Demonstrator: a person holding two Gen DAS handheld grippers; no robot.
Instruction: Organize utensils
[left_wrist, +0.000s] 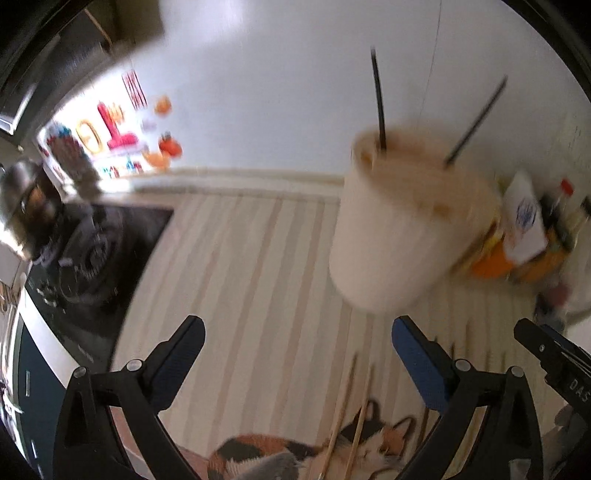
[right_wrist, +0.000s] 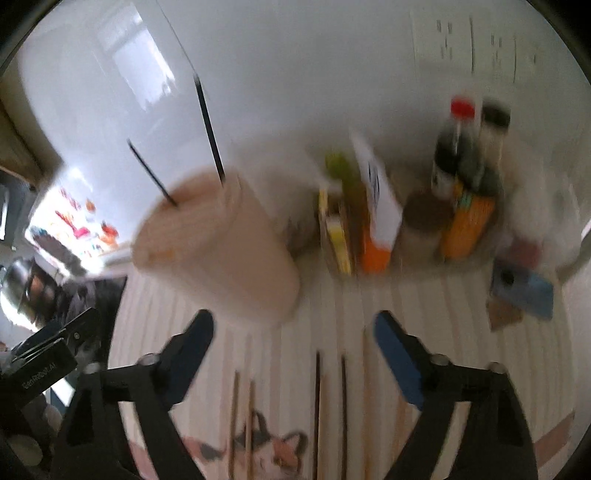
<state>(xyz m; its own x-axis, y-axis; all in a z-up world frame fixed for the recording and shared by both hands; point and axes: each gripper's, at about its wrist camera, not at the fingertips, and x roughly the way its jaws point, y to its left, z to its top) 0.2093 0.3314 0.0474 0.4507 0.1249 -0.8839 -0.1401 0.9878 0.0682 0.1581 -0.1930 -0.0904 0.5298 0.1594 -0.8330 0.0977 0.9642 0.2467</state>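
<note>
Hovering over a striped mat (left_wrist: 258, 258) with a calico cat printed on it, the left gripper (left_wrist: 295, 354) has its blue-padded fingers spread wide with nothing between them, and the right gripper (right_wrist: 295, 350) is spread just as wide and equally empty. Nearest in the left wrist view, a pair of pale wooden chopsticks (left_wrist: 351, 424) lies on the mat across the cat print, between the two fingers and low in the frame. In the right wrist view that light pair (right_wrist: 242, 424) lies to the left, while a darker pair of chopsticks (right_wrist: 330, 413) lies beside it, roughly parallel, both between the spread fingers. Just beyond the fingertips stands a cream-coloured utensil holder (left_wrist: 399, 229), blurred by motion, with two black chopsticks (left_wrist: 378, 99) sticking up out of it and leaning apart. Behind the holder, against the white wall, is a cluster of condiment bottles and boxes (right_wrist: 406, 206), among them a dark bottle with a red cap (right_wrist: 456, 147), too blurred to identify further. A blue rectangular object (right_wrist: 524, 291) lies on the mat to their right. Far to the left sits a black stove (left_wrist: 92, 258) with a dark pot (left_wrist: 26, 206) on it.
</note>
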